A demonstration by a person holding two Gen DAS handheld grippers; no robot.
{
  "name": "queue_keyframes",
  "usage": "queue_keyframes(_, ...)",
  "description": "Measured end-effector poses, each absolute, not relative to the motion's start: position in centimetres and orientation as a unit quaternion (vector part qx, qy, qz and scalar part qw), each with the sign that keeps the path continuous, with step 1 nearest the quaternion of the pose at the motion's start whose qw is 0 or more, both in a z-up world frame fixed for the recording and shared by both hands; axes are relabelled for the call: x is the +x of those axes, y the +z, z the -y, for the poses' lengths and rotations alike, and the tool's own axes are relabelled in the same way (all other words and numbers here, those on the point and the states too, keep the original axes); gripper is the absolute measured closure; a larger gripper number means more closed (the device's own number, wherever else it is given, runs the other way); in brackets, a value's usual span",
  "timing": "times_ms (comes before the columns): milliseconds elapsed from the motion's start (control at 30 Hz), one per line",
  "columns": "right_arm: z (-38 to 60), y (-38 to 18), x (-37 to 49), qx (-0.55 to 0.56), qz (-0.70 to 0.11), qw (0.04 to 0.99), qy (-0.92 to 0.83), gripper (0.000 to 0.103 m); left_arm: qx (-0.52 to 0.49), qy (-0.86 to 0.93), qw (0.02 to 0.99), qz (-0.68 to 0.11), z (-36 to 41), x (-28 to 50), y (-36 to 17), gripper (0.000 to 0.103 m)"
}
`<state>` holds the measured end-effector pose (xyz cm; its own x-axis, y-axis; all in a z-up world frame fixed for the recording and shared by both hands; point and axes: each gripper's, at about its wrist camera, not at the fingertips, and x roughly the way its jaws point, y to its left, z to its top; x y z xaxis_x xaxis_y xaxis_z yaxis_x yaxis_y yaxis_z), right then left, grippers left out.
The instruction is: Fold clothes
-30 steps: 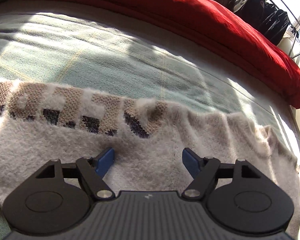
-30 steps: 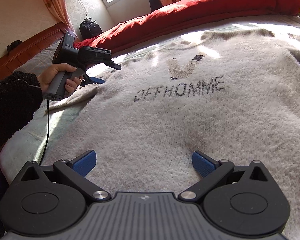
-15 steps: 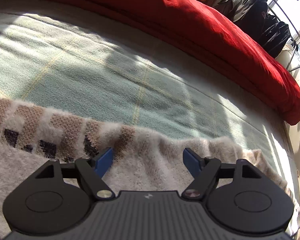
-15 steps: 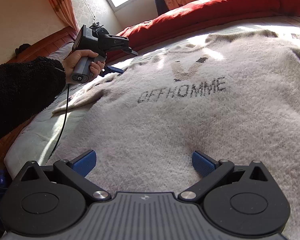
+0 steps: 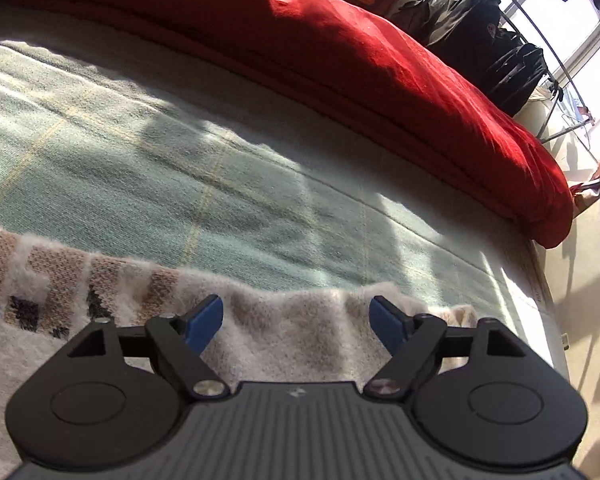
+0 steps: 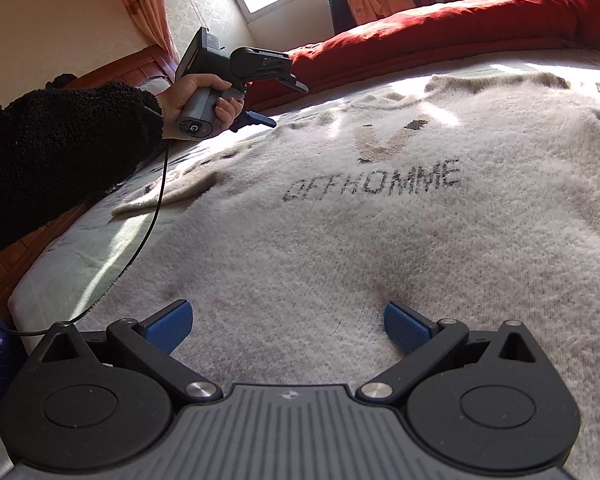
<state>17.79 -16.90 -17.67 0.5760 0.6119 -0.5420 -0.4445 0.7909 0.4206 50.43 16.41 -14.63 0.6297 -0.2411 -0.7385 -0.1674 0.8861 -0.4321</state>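
While sunlight is falling in patches across it, the bed is lying under a pale green sheet with thin yellow lines, and a red duvet is bunching along its far side. The sweater is lying spread flat on the bed, taking up most of the right wrist view. It is a fuzzy, off-white knit with the dark lettering "OFFHOMME" running across the chest, a faint V-shaped mark sitting above the letters, and a band of tan and black blocks running along the sleeve. The sleeve's ribbed cuff end is rumpling into soft folds near the bed's edge.

A black fleecy sleeve is reaching in from the left of the right wrist view, its hand wrapping the grey handle of the left gripper, with a thin black cable hanging down from the handle. The left gripper is hanging over the sleeve's cuff end with its blue pads spread apart, having just been widening, and nothing is being pinched between them. The right gripper is hovering low over the sweater's body below the lettering, its blue pads spread wide and gripping nothing.
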Motion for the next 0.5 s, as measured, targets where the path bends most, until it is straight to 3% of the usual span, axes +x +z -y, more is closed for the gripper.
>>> queue_keyframes(100,16.9,-17.6,17.7,0.119,-0.349,0.880,0.301,0.000,-0.201,-0.003,0.876,-0.438,-15.7,51.3,-16.1,0.022)
queue_keyframes(500,17.2,-17.9,17.6,0.122,-0.341,0.878,0.313,0.000,-0.281,-0.049,0.855,-0.434,-13.7,51.7,-16.0,0.022)
